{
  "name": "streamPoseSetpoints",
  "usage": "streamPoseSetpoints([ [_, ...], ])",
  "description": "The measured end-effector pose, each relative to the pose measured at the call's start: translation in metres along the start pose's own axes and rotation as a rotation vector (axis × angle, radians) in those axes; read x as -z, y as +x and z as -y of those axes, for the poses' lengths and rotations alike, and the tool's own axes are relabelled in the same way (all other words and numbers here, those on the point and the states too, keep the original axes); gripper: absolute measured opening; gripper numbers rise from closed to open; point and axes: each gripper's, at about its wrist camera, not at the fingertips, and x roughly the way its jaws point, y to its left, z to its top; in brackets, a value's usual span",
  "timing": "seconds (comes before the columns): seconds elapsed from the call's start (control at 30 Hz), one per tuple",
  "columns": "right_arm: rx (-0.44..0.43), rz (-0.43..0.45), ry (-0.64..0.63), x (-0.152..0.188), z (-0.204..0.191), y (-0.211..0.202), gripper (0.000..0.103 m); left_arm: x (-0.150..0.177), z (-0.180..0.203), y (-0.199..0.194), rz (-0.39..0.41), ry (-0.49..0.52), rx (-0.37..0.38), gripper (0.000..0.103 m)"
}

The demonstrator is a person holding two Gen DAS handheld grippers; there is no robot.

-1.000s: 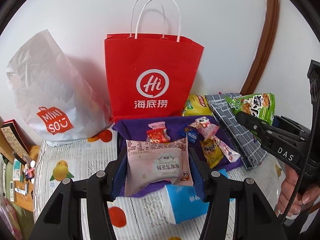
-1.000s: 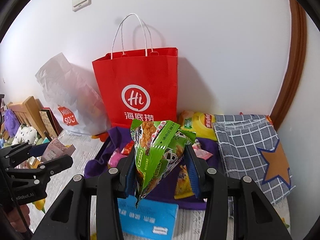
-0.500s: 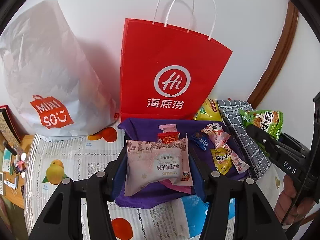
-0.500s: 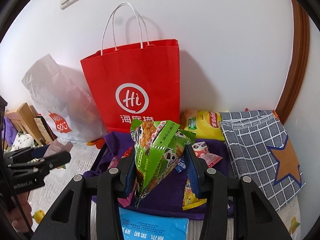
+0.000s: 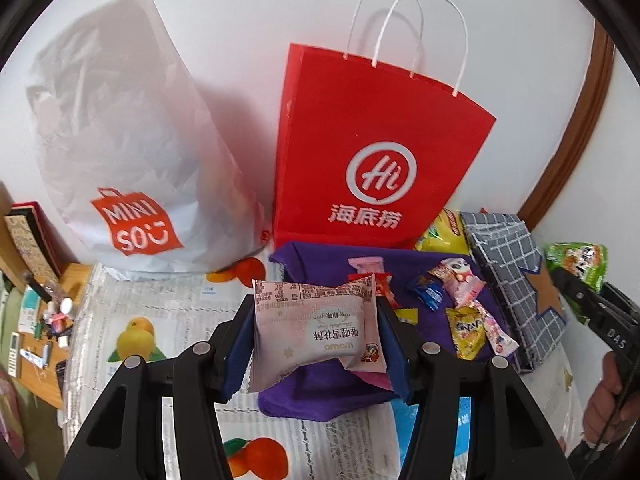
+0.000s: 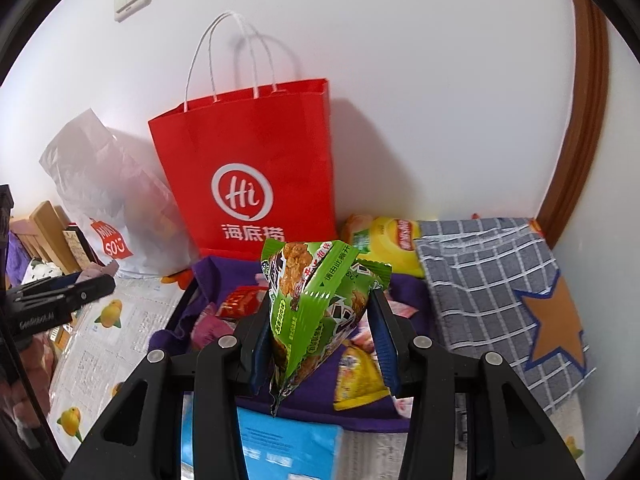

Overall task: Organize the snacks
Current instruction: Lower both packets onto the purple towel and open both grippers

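Note:
My left gripper (image 5: 316,332) is shut on a pale pink snack packet (image 5: 312,328) and holds it above the purple cloth (image 5: 320,260). My right gripper (image 6: 320,328) is shut on a green snack bag (image 6: 316,300), also above the cloth (image 6: 224,272). A red paper bag (image 5: 372,152) with white handles stands against the wall behind the cloth; it also shows in the right wrist view (image 6: 248,160). Several small snack packets (image 5: 464,284) lie loose on the cloth. The right gripper with its green bag (image 5: 580,260) shows at the right edge of the left wrist view.
A white Miniso bag (image 5: 120,168) stands left of the red bag. A yellow chip bag (image 6: 384,240) and a grey checked star pouch (image 6: 500,280) lie at the right. A blue packet (image 6: 280,448) lies near the front. A cluttered wooden shelf (image 5: 36,320) is at the left.
Both grippers have moved closer to the red bag and risen, each still holding its snack. The left view has swung so both bags look larger.

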Motion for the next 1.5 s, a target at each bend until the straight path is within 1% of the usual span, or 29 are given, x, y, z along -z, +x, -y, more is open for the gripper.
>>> streamPoseSetpoints([
  [0.07,0.0,0.005,0.003,0.0,0.008,-0.003,0.044,-0.002,0.005,-0.007,0.02,0.014,-0.018,0.054],
  [0.2,-0.025,0.007,0.013,-0.006,0.019,-0.002,0.044,-0.007,0.018,-0.012,0.021,0.016,-0.019,0.054],
  [0.43,-0.046,0.004,-0.025,-0.019,0.027,0.016,0.044,-0.02,0.049,0.01,-0.013,0.037,-0.015,0.054],
  [0.57,-0.058,-0.038,-0.032,-0.016,0.035,0.039,0.044,-0.021,0.06,0.034,-0.044,0.048,0.005,0.054],
  [0.67,-0.09,-0.077,-0.024,-0.013,0.041,0.061,0.044,-0.019,0.066,0.058,-0.085,0.045,0.032,0.054],
  [0.8,-0.075,-0.12,-0.05,-0.008,0.043,0.087,0.044,-0.012,0.077,0.087,-0.138,0.057,0.071,0.054],
  [0.9,-0.073,-0.166,-0.054,-0.001,0.046,0.105,0.044,-0.007,0.086,0.103,-0.177,0.096,0.071,0.054],
  [1.0,-0.076,-0.192,-0.059,0.005,0.048,0.117,0.044,-0.002,0.092,0.111,-0.202,0.105,0.081,0.054],
  [1.17,-0.095,-0.232,-0.047,0.012,0.047,0.13,0.044,0.0,0.094,0.116,-0.216,0.118,0.083,0.054],
  [1.37,-0.11,-0.267,-0.058,0.018,0.041,0.141,0.044,-0.001,0.092,0.122,-0.231,0.106,0.081,0.054],
  [1.5,-0.102,-0.3,-0.073,0.024,0.036,0.151,0.044,0.001,0.093,0.13,-0.249,0.103,0.07,0.054],
])
